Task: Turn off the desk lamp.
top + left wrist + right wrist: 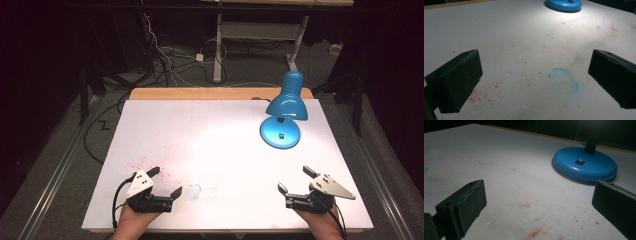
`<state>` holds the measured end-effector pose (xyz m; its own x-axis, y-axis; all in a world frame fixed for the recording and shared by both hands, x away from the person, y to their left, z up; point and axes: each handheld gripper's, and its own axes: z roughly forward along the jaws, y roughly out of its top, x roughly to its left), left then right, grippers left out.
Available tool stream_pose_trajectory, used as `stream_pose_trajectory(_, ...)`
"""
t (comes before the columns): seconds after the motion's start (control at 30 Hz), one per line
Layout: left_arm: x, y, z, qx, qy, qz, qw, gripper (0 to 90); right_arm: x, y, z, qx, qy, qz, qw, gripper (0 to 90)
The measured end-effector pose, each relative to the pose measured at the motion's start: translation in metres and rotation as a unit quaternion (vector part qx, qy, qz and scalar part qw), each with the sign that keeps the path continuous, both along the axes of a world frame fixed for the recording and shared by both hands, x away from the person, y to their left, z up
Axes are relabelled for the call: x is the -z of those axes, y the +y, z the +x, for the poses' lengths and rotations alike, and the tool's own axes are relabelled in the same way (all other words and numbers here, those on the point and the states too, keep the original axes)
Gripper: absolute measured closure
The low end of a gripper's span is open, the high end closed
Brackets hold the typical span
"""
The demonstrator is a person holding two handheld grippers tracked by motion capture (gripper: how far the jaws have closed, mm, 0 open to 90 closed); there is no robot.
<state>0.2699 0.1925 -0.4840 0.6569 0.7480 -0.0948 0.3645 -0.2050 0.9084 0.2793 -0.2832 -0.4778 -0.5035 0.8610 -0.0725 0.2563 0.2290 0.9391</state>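
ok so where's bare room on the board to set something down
Widest free patch: the white board left of the blue lamp, beyond the left gripper. The near strip between it and the right gripper is also free, holding only a faint blue ring stain. Crowded only around the lamp's base.

The lamp [584,163] is cut off above its base in the right gripper view; the person's forearms leave the high view's bottom edge.

We note black, blocky jaws on the left gripper [165,181] and right gripper [296,179]; each carries a grey three-cornered plate and a black trailing cable.
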Motion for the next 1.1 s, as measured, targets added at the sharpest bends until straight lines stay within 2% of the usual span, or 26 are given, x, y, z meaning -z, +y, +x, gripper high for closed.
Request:
stream_pose_trajectory(0.1,0.0,0.001,0.0,0.003,0.006,-0.011,0.9999,0.0,-0.001,-0.001,-0.001,0.001,-0.001,0.003,1.0,0.2)
stream_pose_trajectory(0.17,-0.001,0.002,-0.003,-0.001,-0.005,-0.005,1.0,0.0,-0.003,0.0,-0.002,0.0,-0.005,0.006,1.0,0.2)
stream_pose_trajectory(0.37,-0.003,0.004,-0.005,-0.003,-0.014,-0.001,0.9999,0.0,-0.002,0.007,-0.001,-0.008,-0.006,-0.003,0.9999,0.2)
stream_pose_trajectory(0.67,0.001,0.011,-0.004,-0.013,-0.008,-0.008,0.9998,0.0,0.0,0.008,0.002,-0.011,0.003,-0.006,0.9999,0.6)
stream_pose_trajectory(0.93,0.001,0.011,-0.004,-0.011,-0.011,-0.01,0.9998,0.0,0.0,0.008,0.002,-0.011,0.001,-0.007,0.9999,1.2)
stream_pose_trajectory(1.07,0.0,0.012,-0.004,-0.006,-0.005,-0.03,0.9995,0.0,0.0,0.008,0.002,-0.01,0.002,-0.008,0.9999,1.8)
stream_pose_trajectory(1.1,-0.001,0.012,-0.005,-0.007,-0.007,-0.028,0.9995,0.0,0.0,0.008,0.002,-0.009,0.001,-0.009,0.9999,2.1)
